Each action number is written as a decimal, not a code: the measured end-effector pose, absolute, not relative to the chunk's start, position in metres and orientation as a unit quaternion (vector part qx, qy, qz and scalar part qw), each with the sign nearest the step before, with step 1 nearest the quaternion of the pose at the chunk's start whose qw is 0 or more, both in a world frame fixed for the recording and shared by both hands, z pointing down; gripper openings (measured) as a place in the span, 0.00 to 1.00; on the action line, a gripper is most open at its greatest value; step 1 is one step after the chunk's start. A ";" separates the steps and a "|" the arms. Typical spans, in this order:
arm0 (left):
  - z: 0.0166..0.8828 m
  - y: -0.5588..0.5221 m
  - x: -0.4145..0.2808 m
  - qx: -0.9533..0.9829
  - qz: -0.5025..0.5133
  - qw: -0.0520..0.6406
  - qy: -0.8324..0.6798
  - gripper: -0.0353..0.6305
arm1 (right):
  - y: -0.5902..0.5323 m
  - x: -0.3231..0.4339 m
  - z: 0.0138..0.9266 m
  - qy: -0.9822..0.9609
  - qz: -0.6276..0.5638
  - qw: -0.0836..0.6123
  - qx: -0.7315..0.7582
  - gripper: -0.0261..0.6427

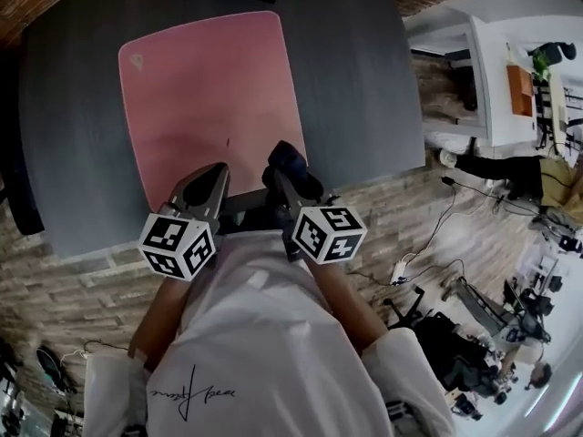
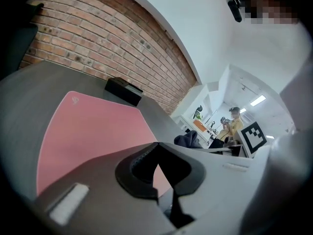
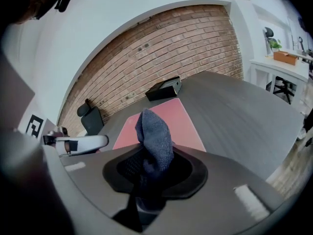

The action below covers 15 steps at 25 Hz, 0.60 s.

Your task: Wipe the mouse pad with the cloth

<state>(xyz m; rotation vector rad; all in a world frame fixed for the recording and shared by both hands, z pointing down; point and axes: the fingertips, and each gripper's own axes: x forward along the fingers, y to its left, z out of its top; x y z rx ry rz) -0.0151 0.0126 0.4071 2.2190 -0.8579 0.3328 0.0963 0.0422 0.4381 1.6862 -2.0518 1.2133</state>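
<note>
Gripping the dark blue cloth [image 3: 155, 126] in the right gripper [image 3: 156, 155], hovering just short of the pink mouse pad [image 1: 209, 98] ahead; holding the left gripper [image 2: 157, 146] pinched together, empty; seemingly not yet wiping.

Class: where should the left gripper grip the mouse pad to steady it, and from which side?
Probably its near-left corner, coming low from the near side. The mouse pad lies flat and thin on the table, so only an edge offers purchase, and that corner is nearest the left gripper, whose fingers are shut.
</note>
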 end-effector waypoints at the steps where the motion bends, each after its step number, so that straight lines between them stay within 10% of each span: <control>1: 0.409 0.012 -0.016 0.859 0.133 0.364 -0.334 0.07 | 0.039 0.102 0.442 -0.695 0.413 0.113 0.577 0.19; 15: 0.436 0.020 -0.022 0.838 0.142 0.404 -0.337 0.07 | 0.012 0.129 0.494 -0.671 0.401 0.165 0.601 0.19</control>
